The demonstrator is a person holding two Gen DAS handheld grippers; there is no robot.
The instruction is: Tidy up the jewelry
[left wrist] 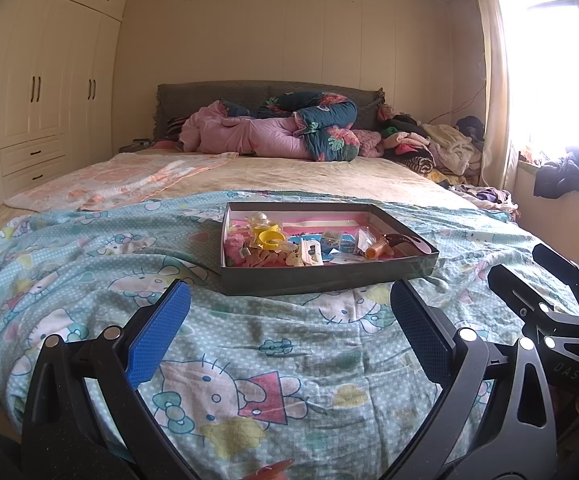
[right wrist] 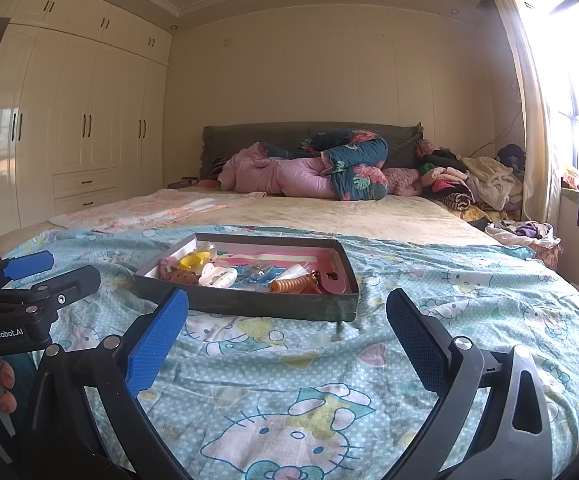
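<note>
**A:** Status on the grippers?

**B:** We see the left gripper [left wrist: 289, 312] with its blue-padded fingers [left wrist: 157, 336] spread wide, nothing between them. Same for the right gripper [right wrist: 287, 312] — fingers apart, holding nothing. Both hover low over the Hello Kitty bedsheet [left wrist: 273, 360], short of the box.

**A:** Where's the jewelry?

**B:** All in the shallow dark box [left wrist: 321, 278] lying flat on the sheet ahead of both grippers. We make out a yellow ring-shaped piece [left wrist: 270, 239] toward its left, white hair clips [left wrist: 309, 254] near the middle, an orange spiral hair tie [left wrist: 376, 251] toward the right, and a dark curved clip [left wrist: 399, 240] just beside it. Small clear bags lie among them; we can't tell their contents.

**A:** Grippers relative to each other?

**B:** Side by side, apart. The right one shows at the right edge of the left wrist view, the left one at the left edge of the right wrist view.

**A:** Background?

**B:** Rolled pink and floral quilts [left wrist: 281, 128] at the headboard, a clothes pile [left wrist: 429, 144] to their right, cream wardrobe [left wrist: 49, 88] on the left wall.
</note>
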